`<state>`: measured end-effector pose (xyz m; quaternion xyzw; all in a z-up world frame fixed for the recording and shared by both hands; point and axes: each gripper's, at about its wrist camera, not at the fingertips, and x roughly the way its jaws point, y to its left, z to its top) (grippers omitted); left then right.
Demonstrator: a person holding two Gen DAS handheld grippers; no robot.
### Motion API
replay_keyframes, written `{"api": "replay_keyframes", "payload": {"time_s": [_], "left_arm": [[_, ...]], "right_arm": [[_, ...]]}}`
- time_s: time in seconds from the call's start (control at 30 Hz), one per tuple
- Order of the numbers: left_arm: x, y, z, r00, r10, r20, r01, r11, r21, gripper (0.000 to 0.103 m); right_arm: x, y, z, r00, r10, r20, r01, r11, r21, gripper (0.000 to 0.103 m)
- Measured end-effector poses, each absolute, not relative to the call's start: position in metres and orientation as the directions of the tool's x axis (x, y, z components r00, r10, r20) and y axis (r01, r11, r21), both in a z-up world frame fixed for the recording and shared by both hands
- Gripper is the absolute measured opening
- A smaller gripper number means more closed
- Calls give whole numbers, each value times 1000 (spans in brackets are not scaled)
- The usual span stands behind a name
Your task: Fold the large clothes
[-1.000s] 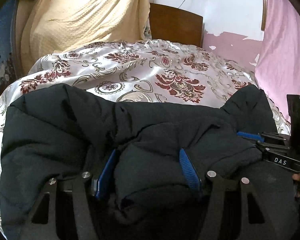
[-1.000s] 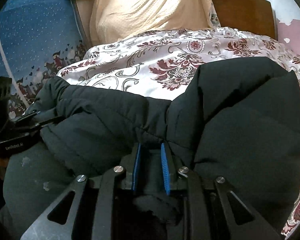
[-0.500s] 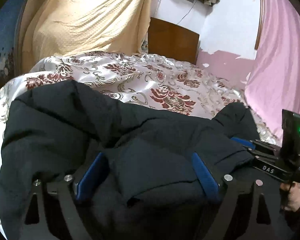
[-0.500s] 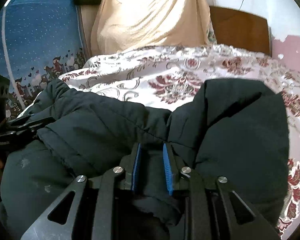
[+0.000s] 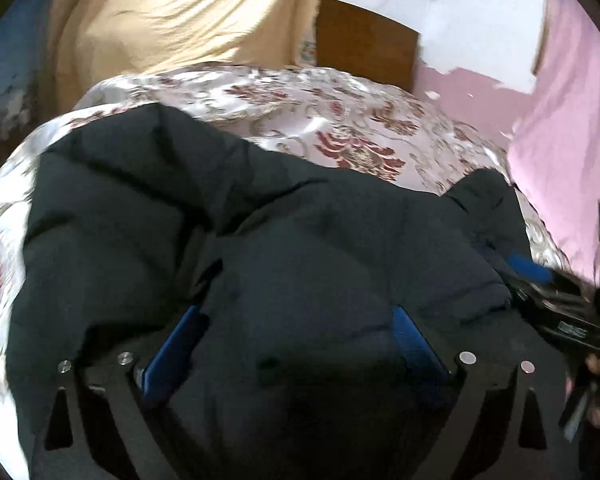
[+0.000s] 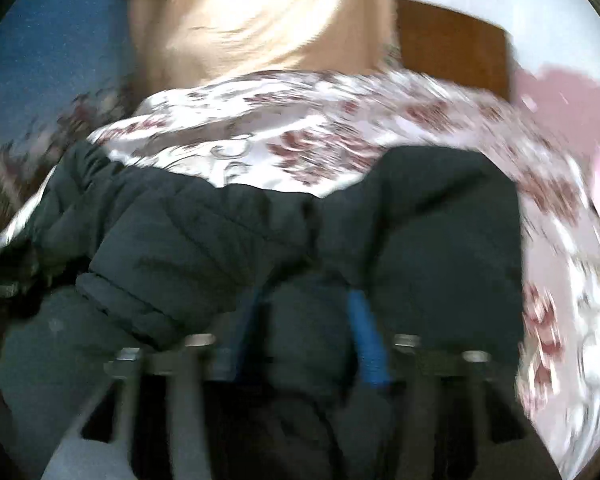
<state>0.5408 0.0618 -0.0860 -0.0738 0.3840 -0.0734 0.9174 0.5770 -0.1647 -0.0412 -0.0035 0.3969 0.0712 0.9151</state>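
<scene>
Release step, by the look of it: a fold of the black quilted puffer jacket (image 5: 300, 240) lies on the bed's floral satin bedspread (image 5: 340, 120), bunched just ahead of both tools. Left tool (image 5: 296, 340): jaws have just been opening, now wide, a padded hump between the blue pads, none visibly pressing. Right tool (image 6: 312, 332), blurred: jaws have just been opening, fabric between, grip apparently let go. Next move likely needs backing clear, then taking fresh edges for another fold. No containers in view.
</scene>
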Motion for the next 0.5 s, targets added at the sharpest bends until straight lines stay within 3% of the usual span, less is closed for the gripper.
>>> {"api": "replay_keyframes", "payload": {"time_s": [0.03,0.1,0.23,0.5], "left_arm": [[535,60,-83,697,-173,-696,57,981,-186,99],[526,59,-79,690,-151,-707,35,984,-176,99],[504,60,-62,676,-132,-725,-10,982,-189,100],[436,63,-21,700,-226,-677,10,952,-307,100]], "right_arm": [[571,-172,-40,662,157,-733,-104,988,118,84],[559,-183,-37,657,190,-730,-73,979,189,84],[527,-191,-14,675,193,-712,-88,979,182,84],[449,-200,37,731,201,-652,-142,979,143,85]]}}
